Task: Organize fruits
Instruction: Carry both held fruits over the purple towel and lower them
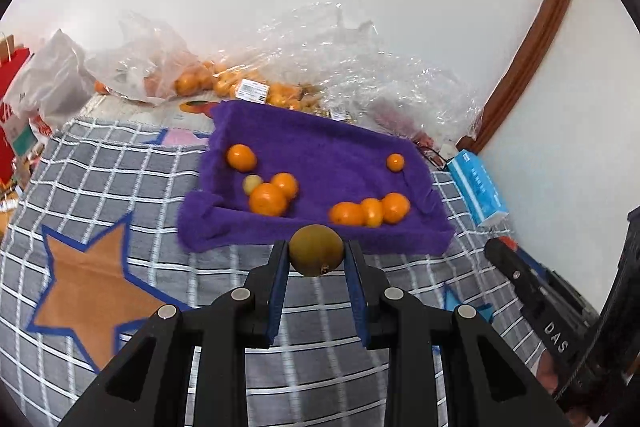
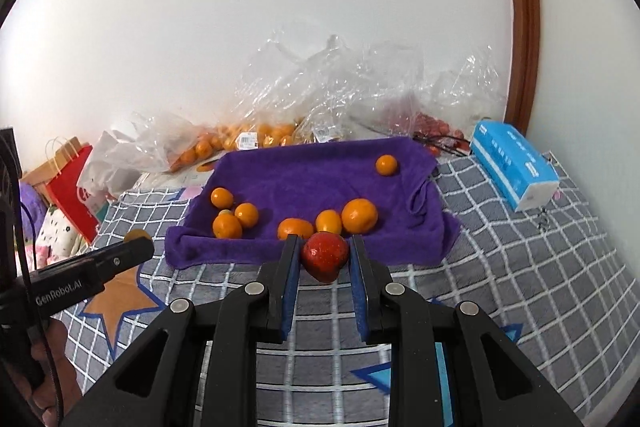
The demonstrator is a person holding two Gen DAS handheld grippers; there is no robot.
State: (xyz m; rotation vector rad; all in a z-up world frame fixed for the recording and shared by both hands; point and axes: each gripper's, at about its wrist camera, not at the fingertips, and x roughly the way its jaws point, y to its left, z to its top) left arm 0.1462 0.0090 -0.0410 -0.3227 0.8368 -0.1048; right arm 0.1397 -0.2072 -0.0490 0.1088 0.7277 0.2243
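My left gripper (image 1: 317, 251) is shut on a round brownish-green fruit (image 1: 316, 249), held above the checked cloth just in front of the purple towel (image 1: 320, 147). My right gripper (image 2: 324, 251) is shut on a red strawberry (image 2: 324, 255), also at the near edge of the purple towel (image 2: 312, 171). Several orange tangerines (image 1: 267, 199) lie on the towel in two loose groups, with one small orange (image 2: 386, 164) alone at the back right. A pale small fruit (image 1: 253, 183) sits among the left group. The left gripper's arm (image 2: 96, 267) shows at the left of the right wrist view.
Clear plastic bags (image 1: 320, 67) with more oranges (image 1: 196, 83) and red fruit (image 2: 432, 125) lie behind the towel against the white wall. A blue tissue pack (image 2: 512, 163) lies to the right. A red paper bag (image 2: 72, 187) stands at the left. The checked cloth (image 1: 120, 167) surrounds the towel.
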